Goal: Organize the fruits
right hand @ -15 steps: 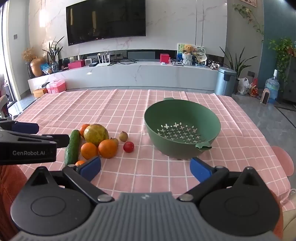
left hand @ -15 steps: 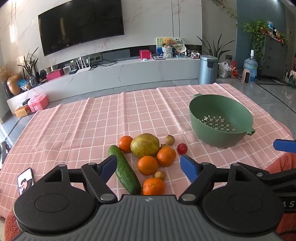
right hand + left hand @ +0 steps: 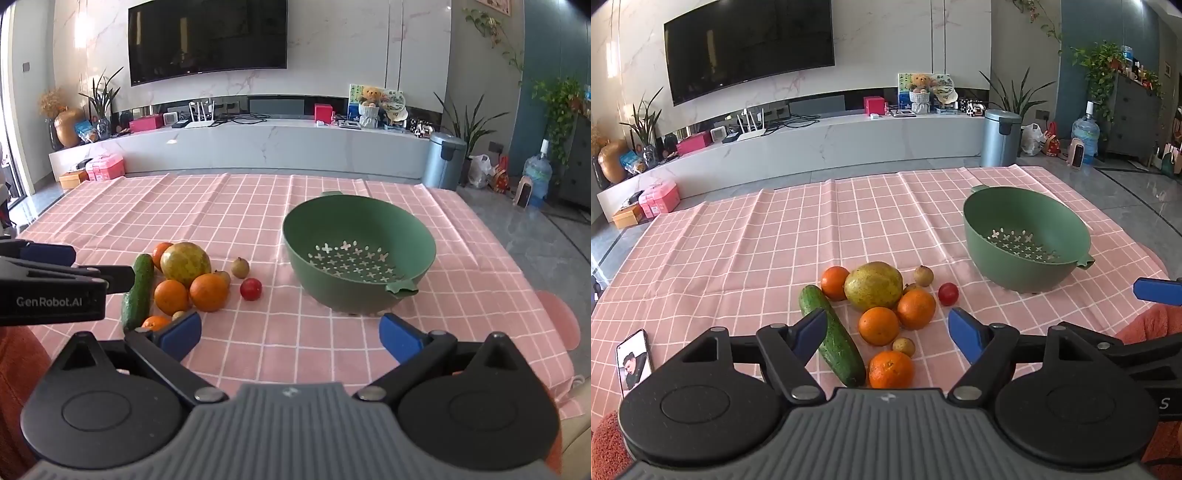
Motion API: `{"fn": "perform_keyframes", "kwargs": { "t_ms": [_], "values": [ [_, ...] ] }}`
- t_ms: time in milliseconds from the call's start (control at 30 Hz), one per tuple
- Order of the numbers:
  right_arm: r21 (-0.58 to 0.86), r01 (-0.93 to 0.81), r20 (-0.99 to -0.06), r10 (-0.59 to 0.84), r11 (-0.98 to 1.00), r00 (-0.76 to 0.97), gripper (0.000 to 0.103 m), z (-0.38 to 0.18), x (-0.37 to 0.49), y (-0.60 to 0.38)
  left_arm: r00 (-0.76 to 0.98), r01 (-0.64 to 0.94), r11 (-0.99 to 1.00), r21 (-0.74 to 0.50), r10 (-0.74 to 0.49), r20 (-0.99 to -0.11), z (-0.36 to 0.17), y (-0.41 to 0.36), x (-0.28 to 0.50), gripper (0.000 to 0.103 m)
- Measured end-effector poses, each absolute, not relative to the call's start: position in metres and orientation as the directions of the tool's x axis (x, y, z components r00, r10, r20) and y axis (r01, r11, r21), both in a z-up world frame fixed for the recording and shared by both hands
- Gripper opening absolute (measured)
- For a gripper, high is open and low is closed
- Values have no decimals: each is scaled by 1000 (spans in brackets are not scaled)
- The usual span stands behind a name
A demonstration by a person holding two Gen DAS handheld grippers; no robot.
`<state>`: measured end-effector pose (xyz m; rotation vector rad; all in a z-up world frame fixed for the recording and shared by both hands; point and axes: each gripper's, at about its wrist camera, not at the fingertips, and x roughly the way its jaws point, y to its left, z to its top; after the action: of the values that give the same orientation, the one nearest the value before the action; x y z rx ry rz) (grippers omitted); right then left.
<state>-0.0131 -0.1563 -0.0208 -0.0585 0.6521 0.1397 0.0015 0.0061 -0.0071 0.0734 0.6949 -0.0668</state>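
The left gripper (image 3: 887,334) is wide open and holds nothing. Between its two blue fingers (image 3: 964,334), a little past the tips, lie four oranges (image 3: 878,325) and two small brown fruits (image 3: 903,346). The cucumber (image 3: 833,338) lies just behind the left finger. A big yellow-green fruit (image 3: 874,285) sits farther out, touching the oranges. A small red fruit (image 3: 948,294) lies just beyond the right finger. The green strainer bowl (image 3: 1027,240) stands far off to the right, with no fruit in it.

The right gripper (image 3: 290,334) is wide open too and holds nothing. Only pink checked cloth (image 3: 288,350) lies between its fingers (image 3: 183,334). The bowl stands just past its right finger, and the fruit pile lies beyond the left one.
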Motion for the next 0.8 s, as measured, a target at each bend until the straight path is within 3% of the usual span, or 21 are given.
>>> {"fn": "perform_keyframes", "kwargs": {
  "t_ms": [800],
  "values": [
    [-4,-118,-615,91,993,783,98,-15,-16,-165,769,88,995,36,-44,-638,-1,5,-2,88]
  ]
}}
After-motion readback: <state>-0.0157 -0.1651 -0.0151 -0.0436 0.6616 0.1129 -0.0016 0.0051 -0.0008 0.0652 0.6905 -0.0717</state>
